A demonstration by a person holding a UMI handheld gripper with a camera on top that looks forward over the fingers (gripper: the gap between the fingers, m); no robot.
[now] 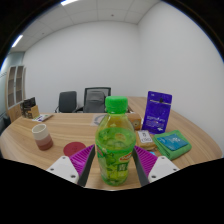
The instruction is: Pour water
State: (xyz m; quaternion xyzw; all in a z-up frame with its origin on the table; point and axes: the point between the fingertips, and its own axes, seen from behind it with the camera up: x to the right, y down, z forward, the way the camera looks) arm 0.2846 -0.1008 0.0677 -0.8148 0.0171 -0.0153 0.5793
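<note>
We are holding the green-capped bottle [116,148] upright, clamped between the pads of our gripper [114,162], and, in our judgement, should be carrying it level toward the cup [42,136] on the wooden table [70,128] before tilting it slowly.

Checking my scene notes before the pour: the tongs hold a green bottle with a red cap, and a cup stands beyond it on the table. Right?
Nearly. The gripper view shows the bottle between the tongs has a green cap, not red. The cup does stand beyond it on the table.
</note>
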